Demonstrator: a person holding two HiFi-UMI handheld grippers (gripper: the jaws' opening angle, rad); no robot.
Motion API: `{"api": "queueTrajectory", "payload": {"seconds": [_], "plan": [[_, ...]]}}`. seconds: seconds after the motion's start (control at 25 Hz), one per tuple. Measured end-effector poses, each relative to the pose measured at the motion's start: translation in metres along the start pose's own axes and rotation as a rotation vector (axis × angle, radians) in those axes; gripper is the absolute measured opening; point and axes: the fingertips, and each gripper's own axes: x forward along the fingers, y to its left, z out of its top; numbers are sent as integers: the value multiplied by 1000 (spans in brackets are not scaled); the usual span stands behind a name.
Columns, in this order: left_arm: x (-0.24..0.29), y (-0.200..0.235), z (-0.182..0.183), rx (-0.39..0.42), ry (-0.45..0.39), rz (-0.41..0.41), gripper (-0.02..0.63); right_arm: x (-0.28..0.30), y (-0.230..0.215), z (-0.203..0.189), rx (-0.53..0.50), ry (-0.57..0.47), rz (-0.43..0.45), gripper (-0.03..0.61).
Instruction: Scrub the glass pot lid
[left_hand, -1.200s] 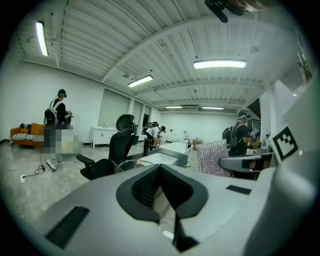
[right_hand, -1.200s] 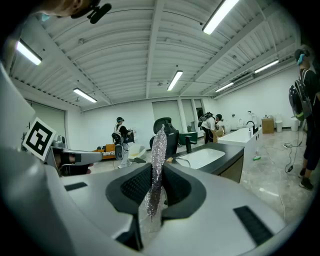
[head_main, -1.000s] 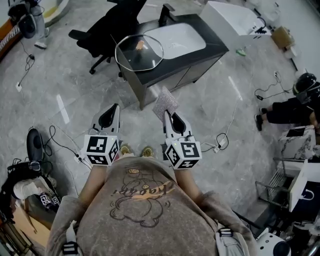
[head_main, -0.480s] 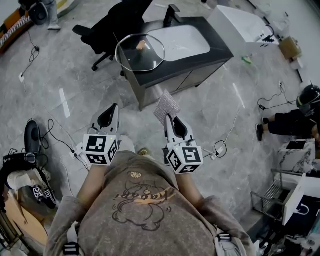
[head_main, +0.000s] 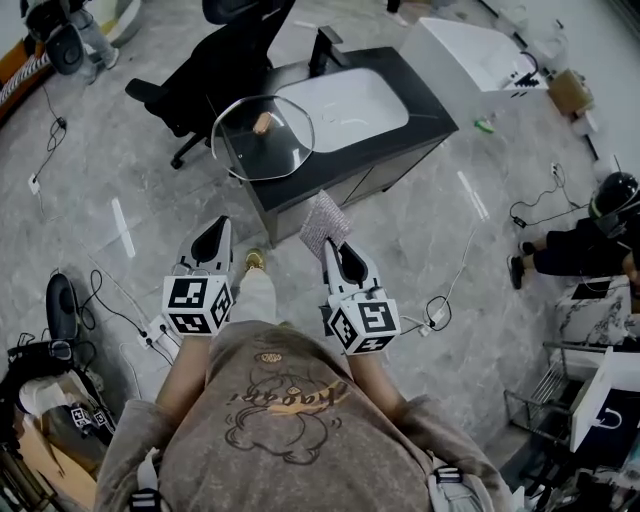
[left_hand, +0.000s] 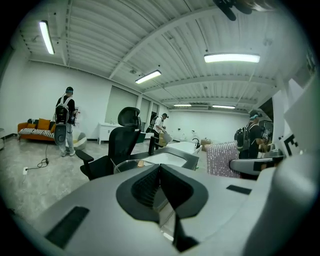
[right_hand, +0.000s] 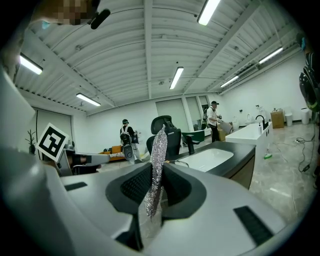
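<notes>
The round glass pot lid (head_main: 262, 136) with a small brown knob lies on the near left corner of a dark counter (head_main: 425, 105), overhanging its edge. It also shows as a pale rim (left_hand: 131, 165) in the left gripper view. My left gripper (head_main: 218, 232) is shut with nothing between its jaws, held over the floor short of the counter. My right gripper (head_main: 331, 246) is shut on a silvery scrubbing cloth (head_main: 326, 222), which stands upright between the jaws (right_hand: 158, 165). Both grippers point toward the counter.
A white sink basin (head_main: 345, 100) is set in the counter, with a black tap (head_main: 322, 48) behind it. A black office chair (head_main: 215, 70) stands left of the counter. Cables (head_main: 110, 290) trail across the grey floor. Other people stand about the room (left_hand: 65, 120).
The counter and lid have drawn nearer to both grippers and shifted left in the head view. The person has stepped forward, a shoe showing between the grippers. Both grips are unchanged.
</notes>
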Motion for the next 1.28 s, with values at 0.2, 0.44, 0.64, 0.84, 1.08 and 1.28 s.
{"api": "queueTrajectory", "payload": {"seconds": [0.2,0.44,0.64,0.84,1.08,1.28], "plan": [[56,20,18,10,21,-22,17,53,-19,17,-3,0,-4,77],[122,58,38,31,74,-5,17,124,-38,39,11,5,-25,77],[168,84,60,56,68,-1,18,178,-47,58,3,-2,-41,77],[199,93,78,64,53,-39,19,212,-56,74,-10,-12,-59,77],[229,91,84,49,65,-43,258,228,-78,81,-11,5,-68,77],[251,89,70,79,145,-36,259,243,-90,84,-20,25,-37,77]]}}
